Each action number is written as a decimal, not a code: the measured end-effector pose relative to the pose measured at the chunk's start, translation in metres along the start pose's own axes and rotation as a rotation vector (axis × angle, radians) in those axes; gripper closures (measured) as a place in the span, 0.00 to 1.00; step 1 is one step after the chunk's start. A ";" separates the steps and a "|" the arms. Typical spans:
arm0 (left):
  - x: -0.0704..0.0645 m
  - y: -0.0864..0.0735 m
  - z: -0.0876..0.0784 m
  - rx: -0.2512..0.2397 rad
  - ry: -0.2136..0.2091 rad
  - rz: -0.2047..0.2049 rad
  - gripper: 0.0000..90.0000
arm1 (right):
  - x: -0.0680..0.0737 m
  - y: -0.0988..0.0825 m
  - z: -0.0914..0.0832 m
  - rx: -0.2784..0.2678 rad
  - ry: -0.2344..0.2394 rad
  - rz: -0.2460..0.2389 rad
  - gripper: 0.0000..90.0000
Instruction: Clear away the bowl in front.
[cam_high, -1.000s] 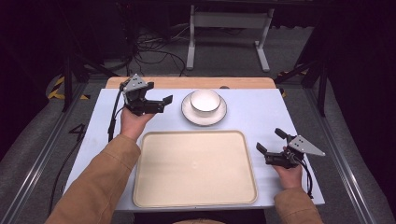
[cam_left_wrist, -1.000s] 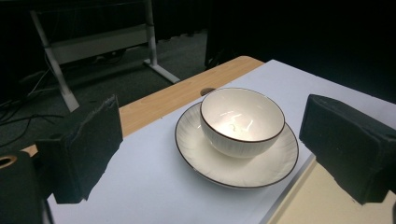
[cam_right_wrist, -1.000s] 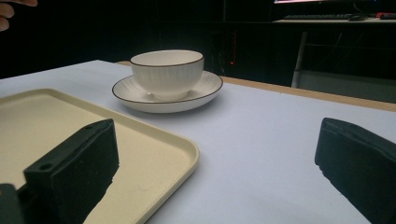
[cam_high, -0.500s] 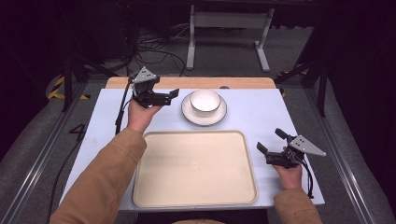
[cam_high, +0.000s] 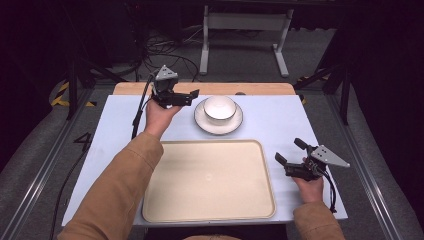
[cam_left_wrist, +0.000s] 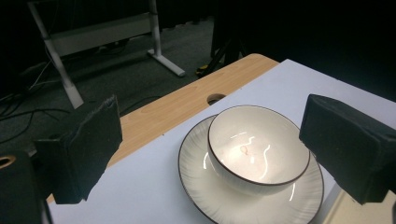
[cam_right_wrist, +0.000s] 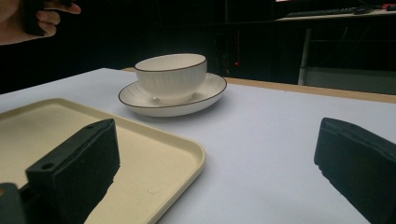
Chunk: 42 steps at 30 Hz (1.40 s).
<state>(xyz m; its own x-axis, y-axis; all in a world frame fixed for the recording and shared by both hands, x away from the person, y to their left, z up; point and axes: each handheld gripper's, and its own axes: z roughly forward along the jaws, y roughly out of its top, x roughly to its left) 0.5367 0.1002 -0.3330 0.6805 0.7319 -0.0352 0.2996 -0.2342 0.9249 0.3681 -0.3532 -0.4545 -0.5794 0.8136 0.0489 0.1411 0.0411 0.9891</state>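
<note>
White glazed ceramic with a thin dark rim makes up the small ribbed bowl (cam_high: 219, 108), which is seated in the middle of a matching round saucer (cam_high: 202, 119) at the far centre of the pale blue bench (cam_high: 280, 125); the stacking suggests the pair is meant to be handled as one set, or the bowl lifted off first. The left gripper (cam_high: 194, 96) is held raised just to the left of the bowl, its jaws spread wide and empty, and in the left gripper view the bowl (cam_left_wrist: 259, 149) and saucer (cam_left_wrist: 201, 186) are framed between them, which reads as an approach lined up for a grasp on the rim. The right gripper (cam_high: 290, 152) is kept low near the right edge of the bench, jaws likewise apart and holding nothing, seemingly parked clear of the work. A large cream rectangular plastic tray (cam_high: 210, 210) lies bare in front of the crockery, placed near enough to serve as the probable destination. Counted: one bowl, one saucer, one tray, two grippers
</note>
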 end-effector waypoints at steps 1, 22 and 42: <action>0.000 0.000 0.002 0.001 0.000 -0.003 0.07 | 0.000 0.000 0.000 0.000 0.003 0.003 0.01; -0.009 -0.002 0.062 0.143 0.008 -0.138 0.16 | -0.001 0.000 0.000 -0.018 0.028 0.036 0.01; -0.013 -0.018 0.096 0.335 0.068 -0.179 0.27 | -0.001 0.000 0.002 -0.018 0.040 0.046 0.02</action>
<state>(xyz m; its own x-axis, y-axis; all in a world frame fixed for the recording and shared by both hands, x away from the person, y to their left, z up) 0.5860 0.0336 -0.3858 0.5549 0.8184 -0.1490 0.6193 -0.2868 0.7309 0.3700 -0.3531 -0.4545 -0.6046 0.7903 0.0996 0.1542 -0.0066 0.9880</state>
